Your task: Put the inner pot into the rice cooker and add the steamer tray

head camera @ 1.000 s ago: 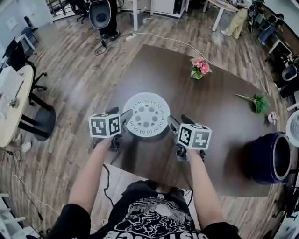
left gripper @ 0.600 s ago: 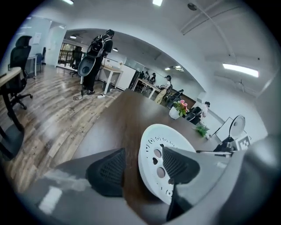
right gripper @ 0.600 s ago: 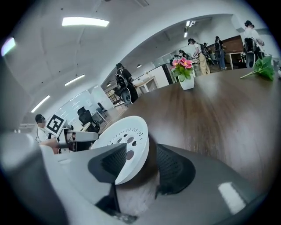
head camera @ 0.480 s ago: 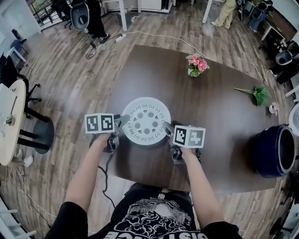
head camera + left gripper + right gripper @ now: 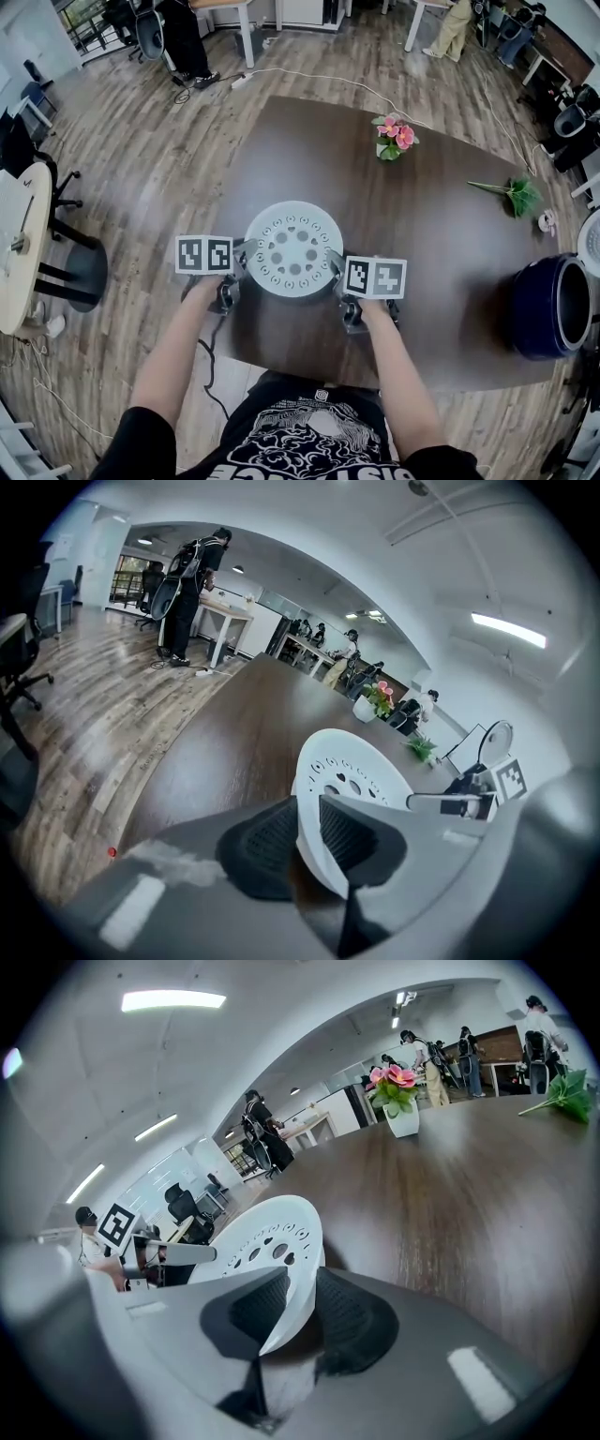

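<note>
no legible text or numbers anywhere. white print on the person's black shirt (image 5: pixel 314 441) is cut off and blurred, can't read it. only black-and-white square markers on the cubes of the left gripper (image 5: pixel 244 258) and right gripper (image 5: pixel 335 270).

The rice cooker (image 5: pixel 551 317) ran off the head view's right edge, and a white round thing (image 5: pixel 592 246) above it showed only as a sliver. A pale object (image 5: pixel 546 222) beside the leafy sprig (image 5: pixel 513 199) was too small to name. Whatever sat under the steamer tray (image 5: pixel 292 248) was covered (only its holed top showed), and cubes on the left gripper (image 5: pixel 241 260) and right gripper (image 5: pixel 336 269) hid their jaws from above.
</note>
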